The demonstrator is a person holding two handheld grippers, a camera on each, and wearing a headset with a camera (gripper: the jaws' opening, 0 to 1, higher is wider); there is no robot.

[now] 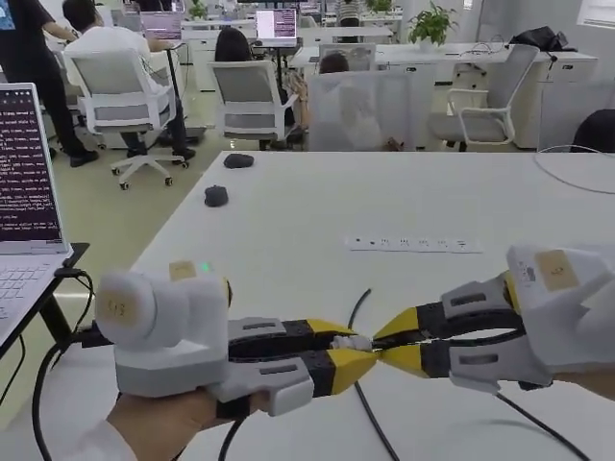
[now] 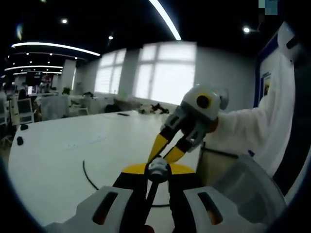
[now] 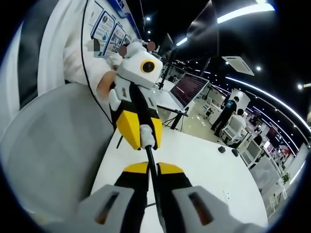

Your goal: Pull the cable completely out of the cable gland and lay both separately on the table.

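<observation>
left gripper (image 1: 360,348): comes in from the left of the head view with a hand (image 1: 163,418) under its body. its yellow-tipped jaws are closed down to a narrow gap and pinch the cable gland between the tips.
right gripper (image 1: 386,348): comes in from the right and meets the other one almost tip to tip. its jaws are pressed together on the cable, with no gap that i can see.
cable gland (image 1: 351,342): a small whitish piece, clamped in the left jaws and held up off the table. it sits dead centre in the left gripper view (image 2: 158,168), and in the right gripper view (image 3: 146,135) it pokes out of the far yellow tips.
cable (image 1: 357,309): thin and black. in the right gripper view it runs straight from the gland down into the right jaws (image 3: 151,165), so it is not yet pulled out. the rest curves away over the tabletop behind and below the tips.
table (image 1: 288,221): a wide white bench.
power strip (image 1: 413,245): white, lying flat, well beyond the grippers.
mouse (image 1: 216,196): dark, near the far left edge of the table.
laptop (image 1: 24,192): open on a separate stand at the left, with text on its screen.
</observation>
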